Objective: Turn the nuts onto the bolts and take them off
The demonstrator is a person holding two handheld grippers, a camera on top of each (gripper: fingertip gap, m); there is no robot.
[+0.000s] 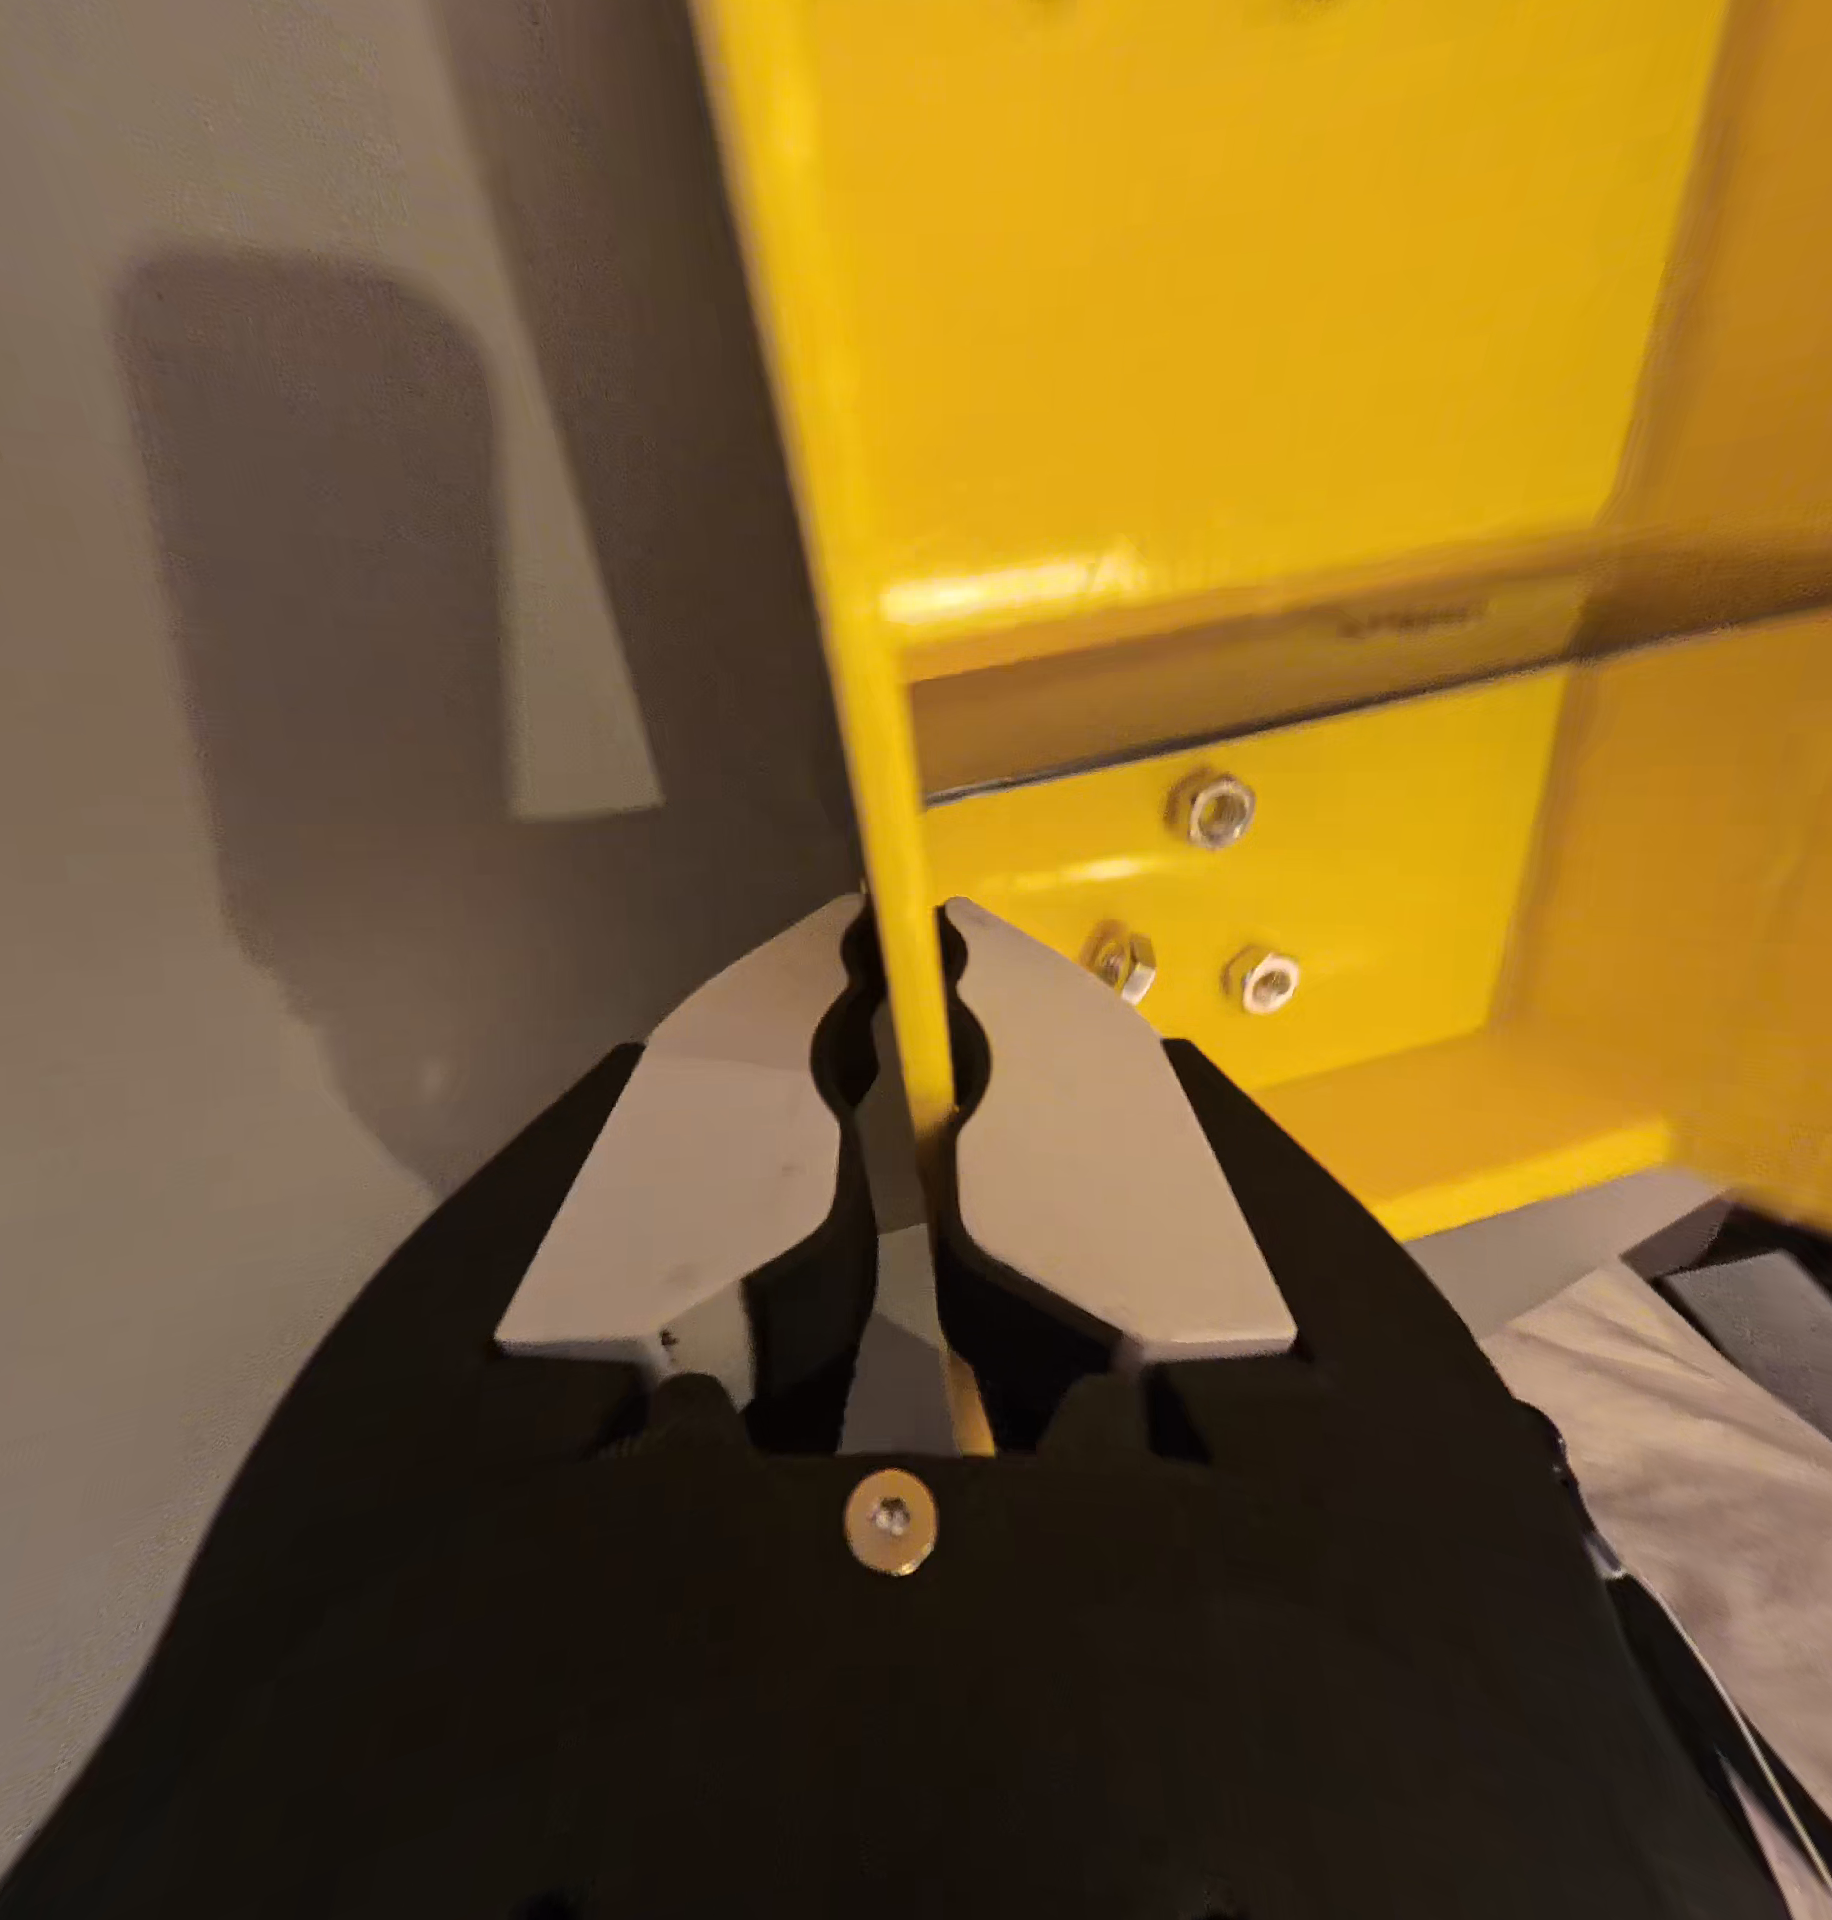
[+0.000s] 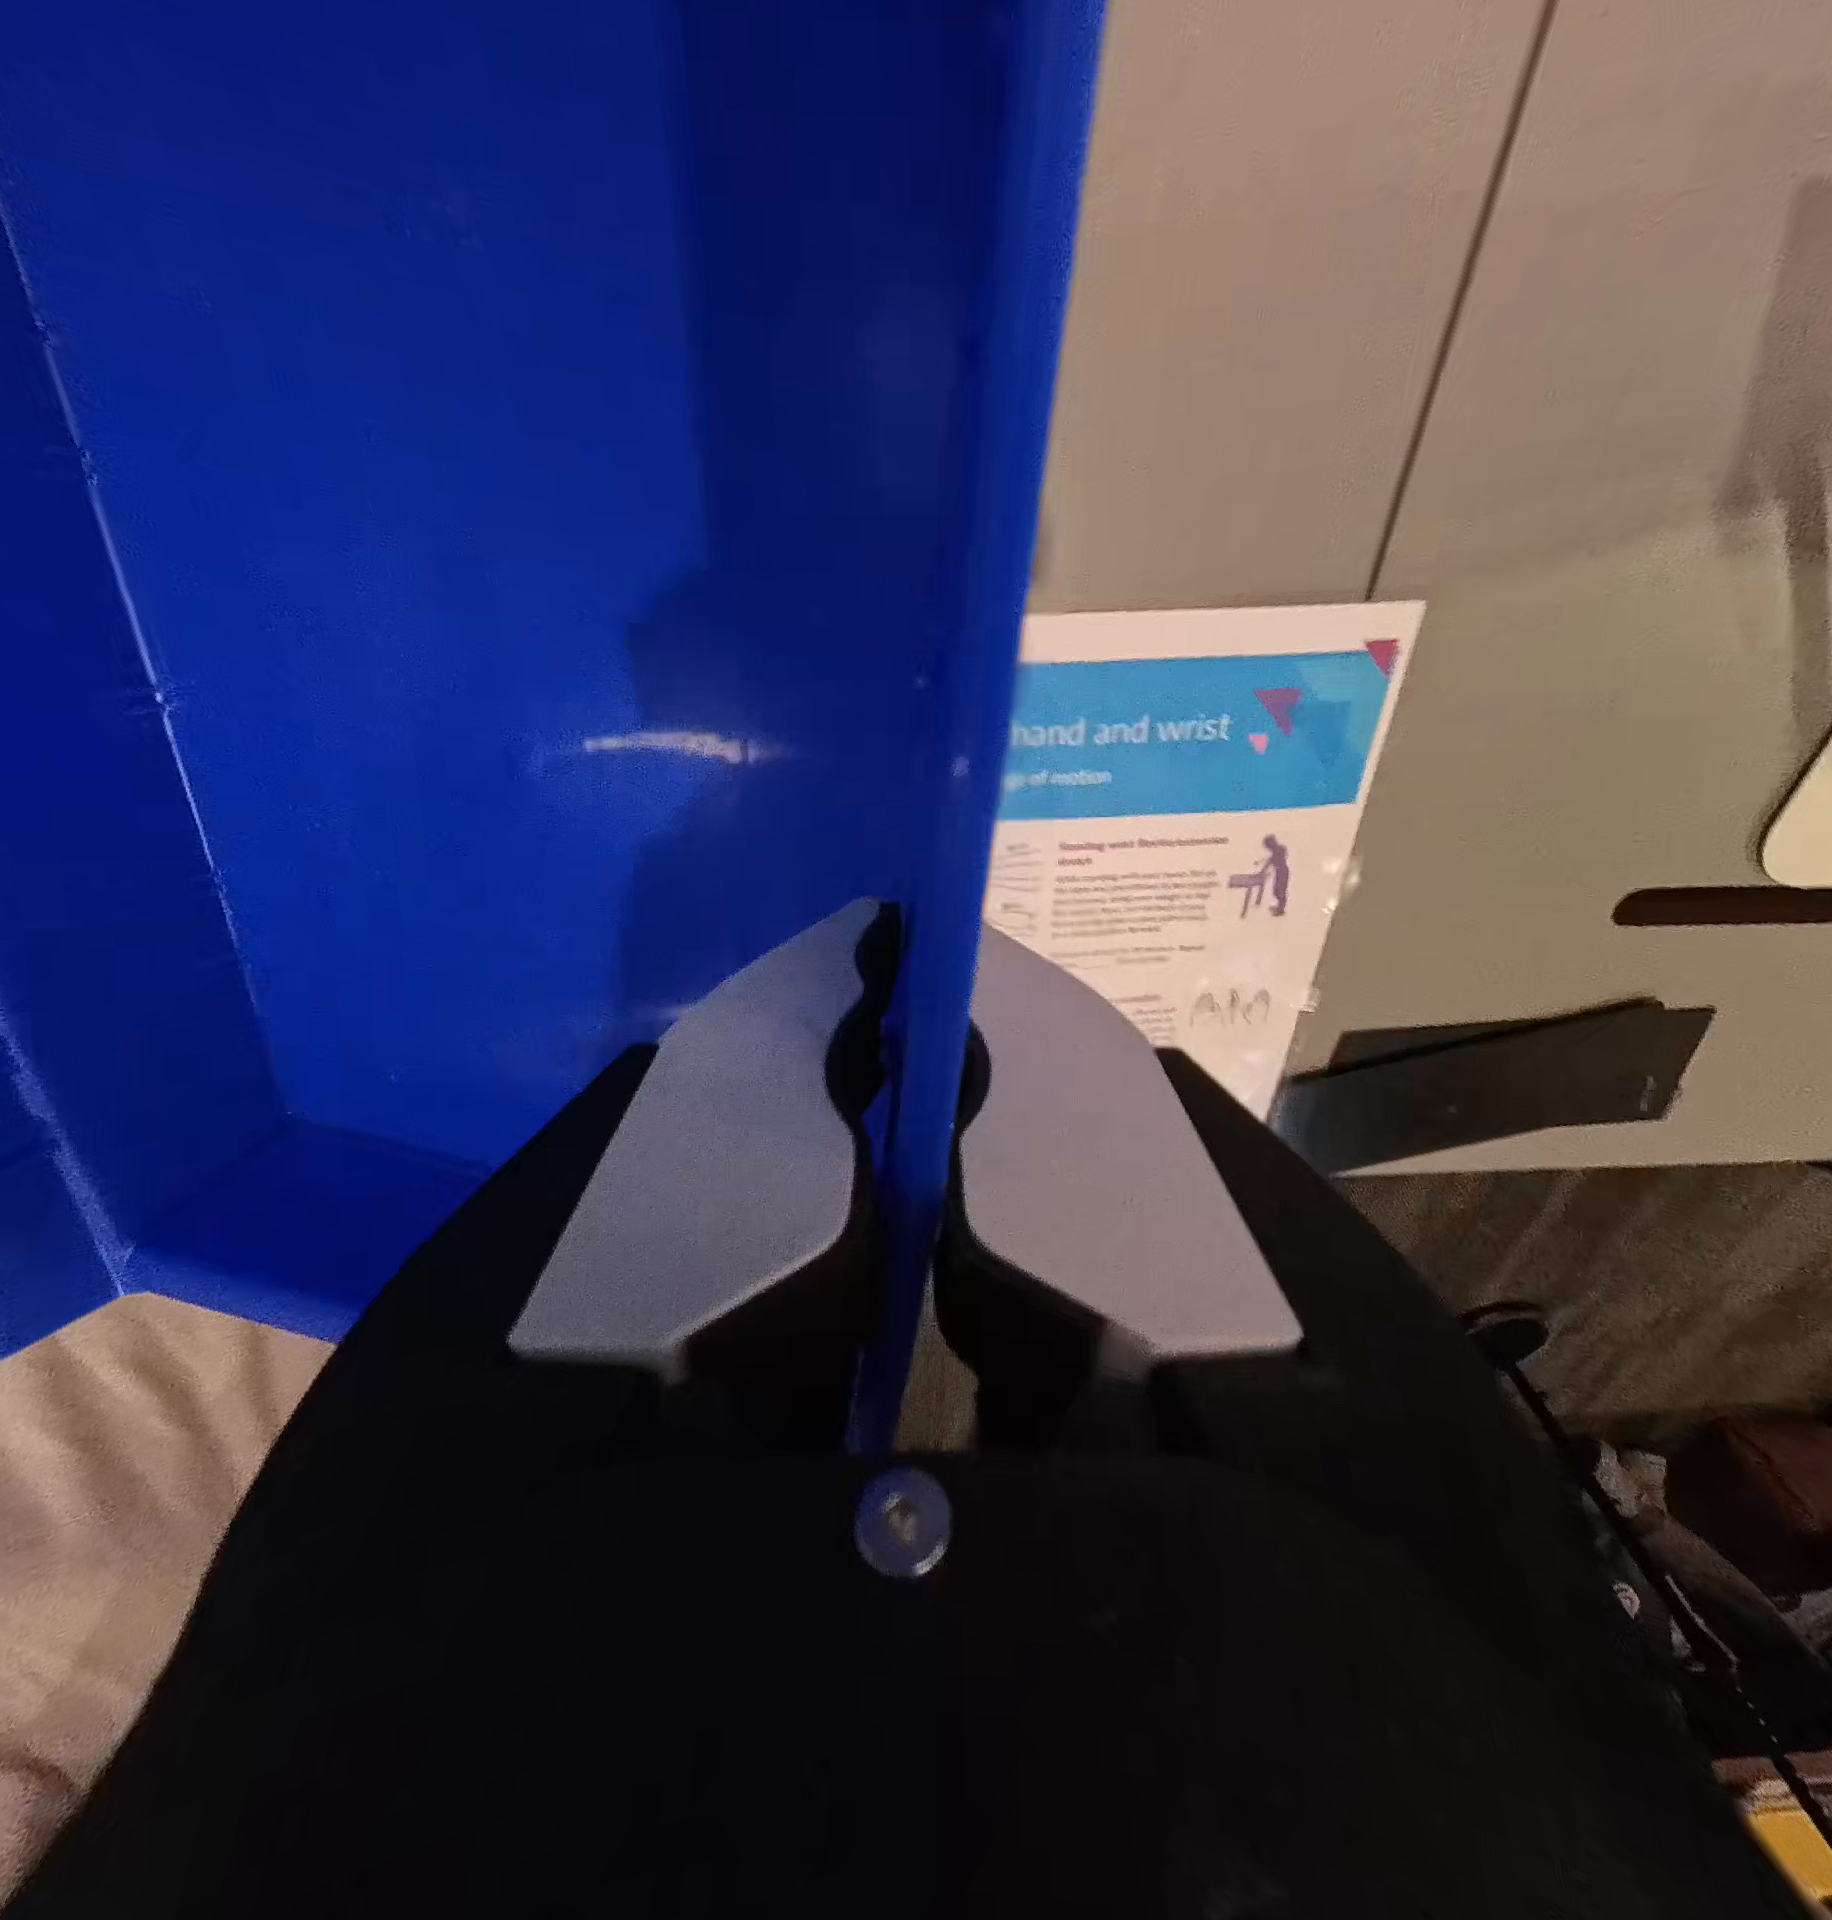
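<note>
My left gripper (image 1: 904, 914) is shut on the left wall of a yellow plastic bin (image 1: 1255, 364), the thin wall running up between the jaws. Three silver nuts lie inside the bin near its bottom: one higher (image 1: 1211, 808), one at the left (image 1: 1125, 964), one at the right (image 1: 1263, 979). A dark flat bar (image 1: 1411, 644) crosses the bin above them. My right gripper (image 2: 927, 935) is shut on the right wall of a blue plastic bin (image 2: 424, 520). The blue bin's inside shows nothing in it. No bolts show.
A grey wall (image 1: 268, 520) with shadows stands left of the yellow bin. A printed leaflet (image 2: 1192, 831) leans against a grey cabinet (image 2: 1514, 364) right of the blue bin. A beige surface (image 2: 81, 1507) lies below the blue bin. Grey cloth (image 1: 1670, 1455) lies at the lower right. The grippers' ends are close to 55 centimetres from one another.
</note>
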